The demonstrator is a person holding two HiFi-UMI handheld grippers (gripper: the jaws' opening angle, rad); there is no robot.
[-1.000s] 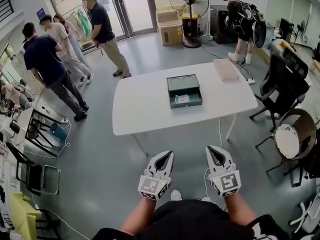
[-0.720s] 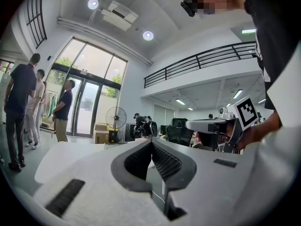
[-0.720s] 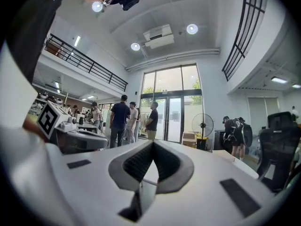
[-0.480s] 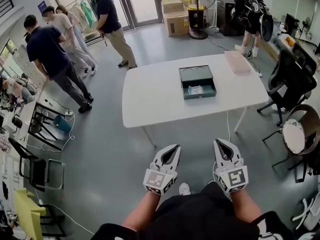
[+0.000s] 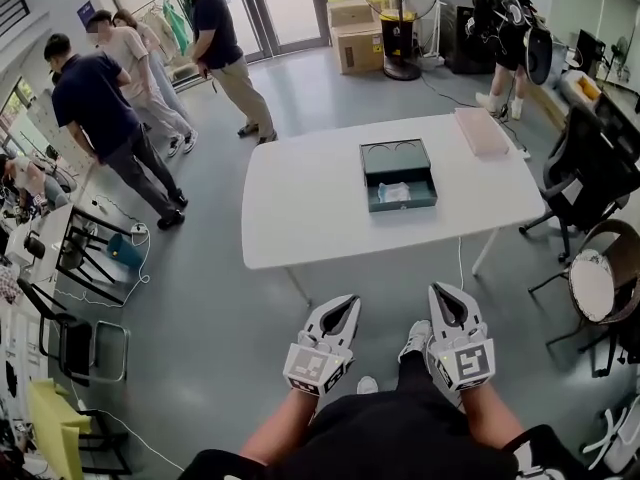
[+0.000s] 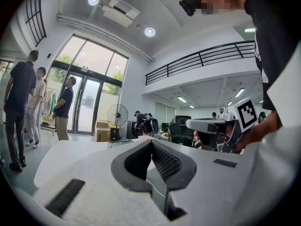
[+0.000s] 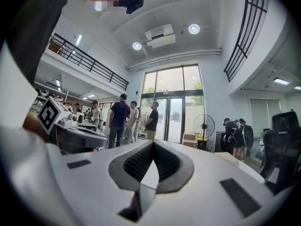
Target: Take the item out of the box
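Note:
A dark green box (image 5: 398,175) lies open on the white table (image 5: 300,198), well ahead of me. A pale item (image 5: 393,193) rests in the box's near compartment. My left gripper (image 5: 345,303) and right gripper (image 5: 441,292) hang side by side over the grey floor, short of the table's near edge. Both point toward the table and hold nothing. In the left gripper view the left gripper (image 6: 151,141) has its jaws meeting at the tips, with the right gripper (image 6: 211,125) alongside. In the right gripper view the right gripper (image 7: 153,143) has its jaws together too.
A pink flat case (image 5: 482,131) lies on the table's far right corner. Several people (image 5: 100,108) stand at the left, and one person (image 5: 500,28) at the back right. Black office chairs (image 5: 590,168) and a round wicker chair (image 5: 600,283) stand right; a fan (image 5: 400,8) and cardboard boxes (image 5: 360,43) stand behind.
The table has drawn nearer and shifted right in the head view. Both grippers keep their place low in the frame, still shut. A shoe now shows between them.

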